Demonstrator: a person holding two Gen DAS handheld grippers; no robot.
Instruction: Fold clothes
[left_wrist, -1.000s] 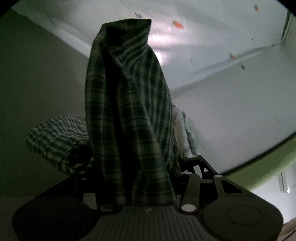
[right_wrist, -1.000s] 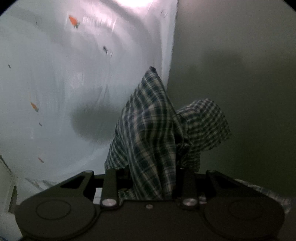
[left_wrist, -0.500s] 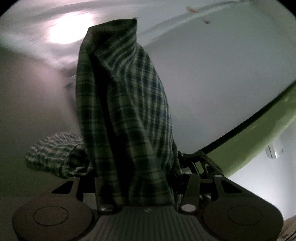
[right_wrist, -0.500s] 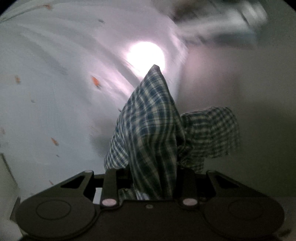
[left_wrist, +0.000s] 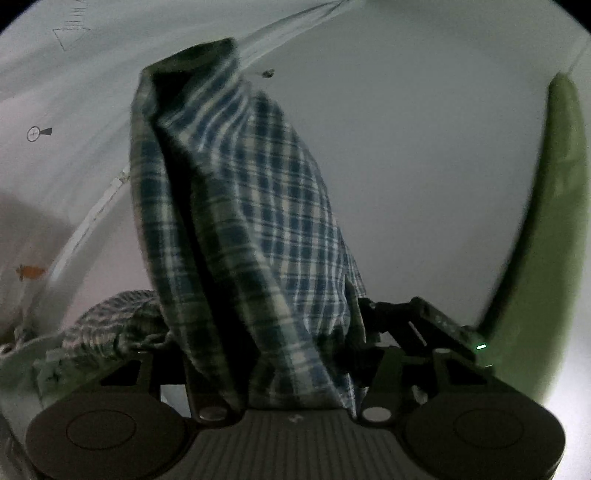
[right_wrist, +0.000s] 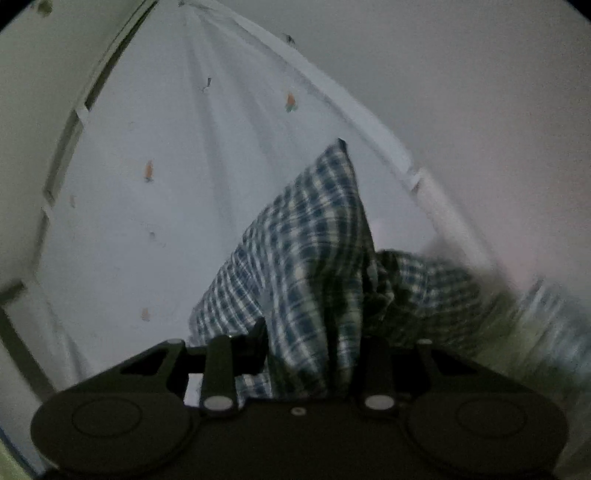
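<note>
My left gripper (left_wrist: 273, 354) has the plaid shirt (left_wrist: 240, 229) bunched between its two fingers. The cloth stands up from the jaws in a tall, folded peak and hides both fingertips, so I cannot see the pads themselves. The jaws are opening, though the fabric sits wedged between them and fills the whole gap. A second bundle of the same shirt sags off to the lower left of that view, beside the gripper's body. Past the cloth there is a pale sheet (left_wrist: 424, 166) with a few small printed marks, and a green strip (left_wrist: 554, 221) curves down the right edge.

My right gripper (right_wrist: 299, 354) pinches another part of the shirt (right_wrist: 306, 258). Here the plaid rises to a sharp point, leaning to the right, and more of it spills over the right finger in a blurred heap. These jaws are opening too, with cloth between them and draped over the right side; the left finger (right_wrist: 221, 362) shows bare on its outer face. Behind the shirt lies the same sheet (right_wrist: 166, 184), dotted with small orange marks, and a pale frame (right_wrist: 66, 147) runs along its left edge.
</note>
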